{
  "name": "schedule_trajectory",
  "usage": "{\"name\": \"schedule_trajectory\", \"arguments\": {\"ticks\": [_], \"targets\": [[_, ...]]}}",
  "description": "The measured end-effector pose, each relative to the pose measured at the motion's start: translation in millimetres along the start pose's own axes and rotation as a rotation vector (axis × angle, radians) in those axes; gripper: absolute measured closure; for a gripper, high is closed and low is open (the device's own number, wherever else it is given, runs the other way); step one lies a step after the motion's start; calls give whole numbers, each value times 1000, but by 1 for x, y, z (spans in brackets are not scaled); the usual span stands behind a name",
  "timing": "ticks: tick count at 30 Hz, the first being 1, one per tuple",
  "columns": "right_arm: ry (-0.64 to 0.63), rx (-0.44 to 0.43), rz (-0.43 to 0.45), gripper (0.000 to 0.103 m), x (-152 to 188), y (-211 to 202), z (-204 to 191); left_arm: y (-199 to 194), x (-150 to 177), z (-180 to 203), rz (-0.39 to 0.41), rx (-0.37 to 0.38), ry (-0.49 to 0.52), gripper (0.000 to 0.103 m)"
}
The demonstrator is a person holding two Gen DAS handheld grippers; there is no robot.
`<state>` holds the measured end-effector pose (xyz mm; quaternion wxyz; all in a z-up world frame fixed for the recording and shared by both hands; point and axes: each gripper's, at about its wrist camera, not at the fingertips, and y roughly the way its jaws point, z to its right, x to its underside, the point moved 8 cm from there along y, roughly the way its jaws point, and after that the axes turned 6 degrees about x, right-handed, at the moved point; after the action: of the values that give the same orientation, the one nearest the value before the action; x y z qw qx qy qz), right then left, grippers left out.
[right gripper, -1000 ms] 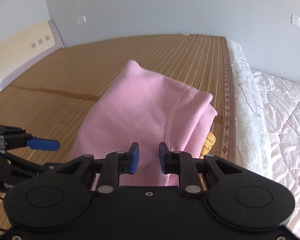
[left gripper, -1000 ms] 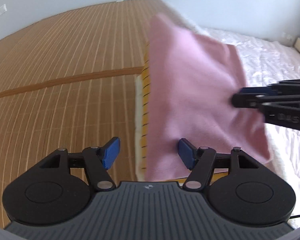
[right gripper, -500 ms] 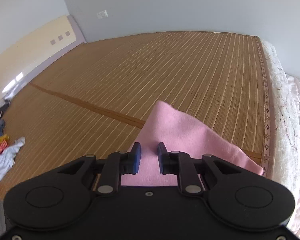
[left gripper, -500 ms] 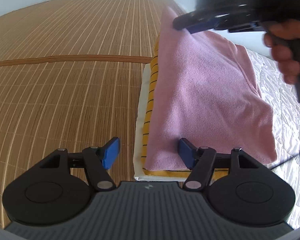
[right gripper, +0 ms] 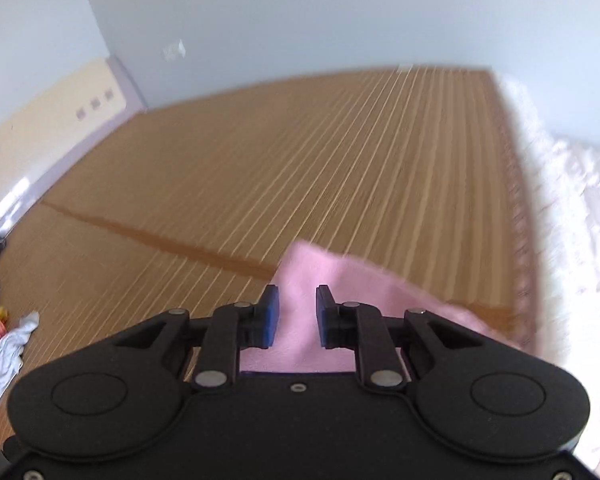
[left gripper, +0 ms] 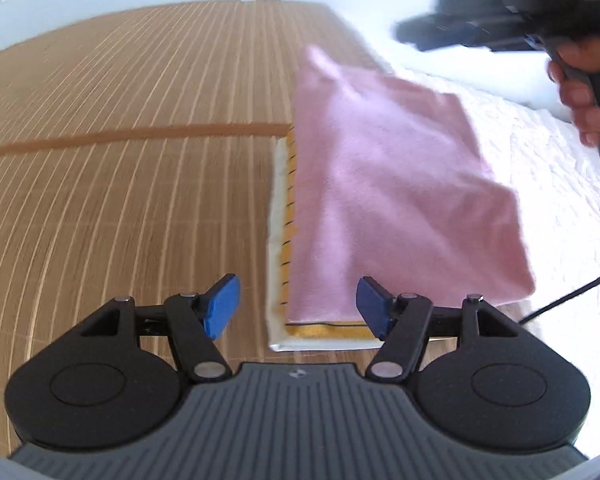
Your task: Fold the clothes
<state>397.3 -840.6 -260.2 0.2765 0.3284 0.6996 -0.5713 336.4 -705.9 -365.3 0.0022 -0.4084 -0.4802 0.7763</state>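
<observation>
Pink garment (left gripper: 396,196) is seen folded flat on top of a small stack at the right edge of the bamboo mat (left gripper: 120,168), with its far corner (left gripper: 320,60) raised into a peak. Beneath it a yellow striped garment (left gripper: 289,216) is exposed along the left and near edges, and under that a white garment (left gripper: 276,240) shows as a narrow border. The stack sits next to the white quilt (left gripper: 564,208), which the pink layer overhangs on the right.

The left tool (left gripper: 296,306) is recorded with its blue pads wide apart, nothing between them, positioned over the near edge of the stack. The right tool (left gripper: 420,36) is seen in the left wrist view above and beyond the stack, held by a hand (left gripper: 580,92), blurred; its pad gap is not resolved there. A black cable (left gripper: 568,298) crosses the quilt at the right.

In the right wrist view the right tool (right gripper: 296,316) is shown with pads parted by a moderate gap; pink fabric (right gripper: 340,292) lies below and behind them, and contact cannot be confirmed. Only this view shows a heap of unfolded clothes (right gripper: 0,340) at the left edge of the mat, a cream headboard (right gripper: 48,116), and a wall socket (right gripper: 174,50). Only the left wrist view shows the lower stack layers. Both frames are motion-blurred.
</observation>
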Motion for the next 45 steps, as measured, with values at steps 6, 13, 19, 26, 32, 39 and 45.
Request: {"name": "schedule_trajectory", "arguments": {"ticks": [6,13,19,26,32,39,45], "targets": [[67,112,-40,79,27,-9,55,14,-1,15,-12,31,40,33],[88,175,-123,80,58,32,64,20,25,12,-63,8,127,33],[86,110,-52,72,67,-36,50,13,48,-13,-90,1,147,33],[-13,-37,-69,72,132,-67,-8,22,26,-35,-38,-46,124,33],[-173,121,-38,72,158,-60,-19,11,43,-51,-28,-46,136,33],[-323,156,-98,67,213,-67,-58,30,62,-21,-79,46,251,33],[-367,213,-115,75,221,-54,-66,44,53,-14,-65,72,249,33]]}}
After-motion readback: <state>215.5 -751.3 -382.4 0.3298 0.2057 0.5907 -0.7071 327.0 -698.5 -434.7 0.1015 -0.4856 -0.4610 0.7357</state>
